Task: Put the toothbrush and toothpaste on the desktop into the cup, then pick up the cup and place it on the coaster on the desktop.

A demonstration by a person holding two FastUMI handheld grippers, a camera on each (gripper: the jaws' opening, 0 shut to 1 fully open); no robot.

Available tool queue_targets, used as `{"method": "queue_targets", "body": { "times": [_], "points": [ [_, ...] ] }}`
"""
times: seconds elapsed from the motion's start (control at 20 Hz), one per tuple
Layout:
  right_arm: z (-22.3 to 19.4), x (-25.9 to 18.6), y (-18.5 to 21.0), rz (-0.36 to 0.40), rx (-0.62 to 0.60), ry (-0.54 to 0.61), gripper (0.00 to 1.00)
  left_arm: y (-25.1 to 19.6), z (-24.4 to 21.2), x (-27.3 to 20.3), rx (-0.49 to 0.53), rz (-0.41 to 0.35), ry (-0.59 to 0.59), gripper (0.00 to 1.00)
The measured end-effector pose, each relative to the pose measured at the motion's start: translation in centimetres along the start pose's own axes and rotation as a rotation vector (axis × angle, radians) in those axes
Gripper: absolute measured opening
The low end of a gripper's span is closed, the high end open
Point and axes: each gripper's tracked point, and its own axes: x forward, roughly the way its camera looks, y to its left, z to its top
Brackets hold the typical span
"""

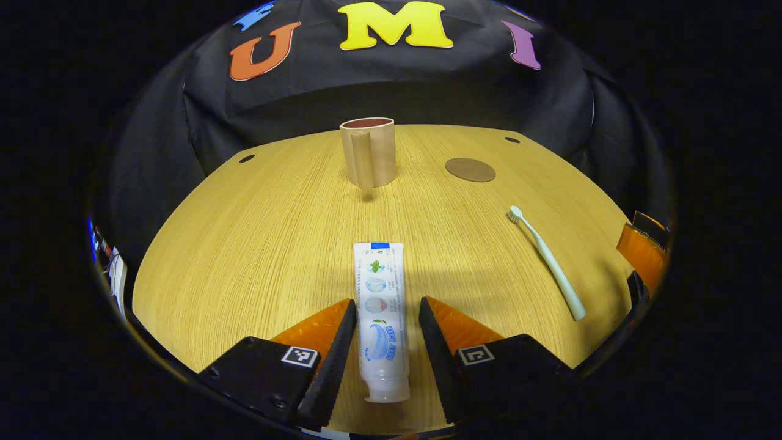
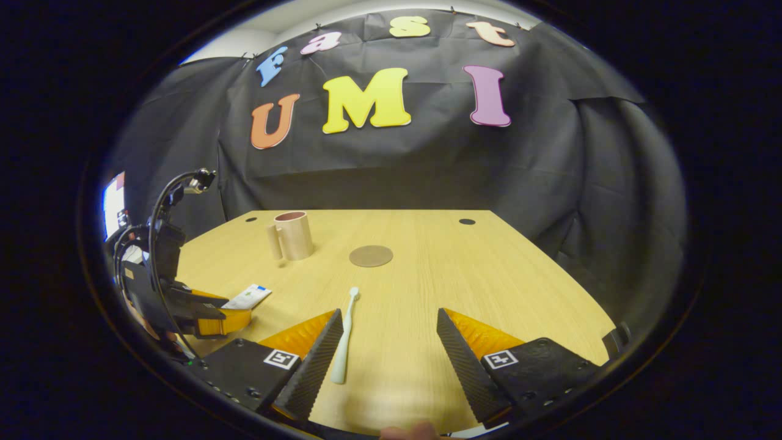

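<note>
Light wood-grain desktop (image 1: 244, 244) — bare boards around each item, far edge against black cloth. Tan cylindrical cup with handle (image 1: 368, 151) stands upright at the back; round brown coaster (image 1: 470, 169) lies beside it, apart. Left gripper (image 1: 383, 343) — fingers spread, white toothpaste tube (image 1: 380, 318) between them, untouched. Right gripper (image 2: 388, 360) wide apart; pale slim toothbrush (image 2: 343, 339) just beside its left finger.

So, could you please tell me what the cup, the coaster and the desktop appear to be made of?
The cup looks like matte beige ceramic or plastic, with a darker reddish inside; it shows no glare. The coaster is a thin brown disc, possibly cork or leather, dull and flat. The desktop looks like wood or wood-grain laminate: fine parallel grain lines with a soft sheen.
</note>
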Motion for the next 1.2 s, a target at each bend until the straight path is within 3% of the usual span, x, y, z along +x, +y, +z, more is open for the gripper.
{"method": "queue_targets", "body": {
  "times": [0.05,0.2,0.3,0.4,0.5,0.55,0.65,1.1,1.2],
  "points": [
    [0.2,0.0,0.2,-0.002,-0.009,-0.003,0.94,-0.3,0.0,0.1,-0.012,-0.006,0.001,0.67],
    [0.2,0.2,0.7,0.001,-0.035,-0.005,0.94,0.0,0.1,0.1,-0.042,0.012,-0.010,0.49],
    [-0.2,0.5,1.1,0.016,-0.037,0.020,0.94,0.1,0.3,-0.1,-0.070,0.004,-0.026,0.46],
    [-0.4,0.7,1.2,0.021,-0.031,0.040,0.92,-0.1,0.2,-0.2,-0.097,-0.015,-0.040,0.47],
    [-0.8,1.0,1.0,0.019,-0.020,0.059,0.91,0.0,0.5,-0.6,-0.104,-0.015,-0.055,0.42],
    [-1.0,1.3,1.2,0.023,-0.011,0.074,0.93,0.3,0.9,-0.8,-0.099,-0.006,-0.073,0.47],
    [-1.6,1.6,1.6,0.028,0.003,0.104,0.93,0.5,2.1,-1.7,-0.082,-0.005,-0.122,0.40],
    [-2.8,3.8,4.3,0.033,-0.052,0.177,0.91,1.8,7.3,-6.7,-0.078,0.004,-0.351,0.39],
    [-2.7,5.0,4.5,0.011,-0.056,0.190,0.80,2.1,8.3,-7.9,-0.077,0.006,-0.397,0.39]
  ]
}}
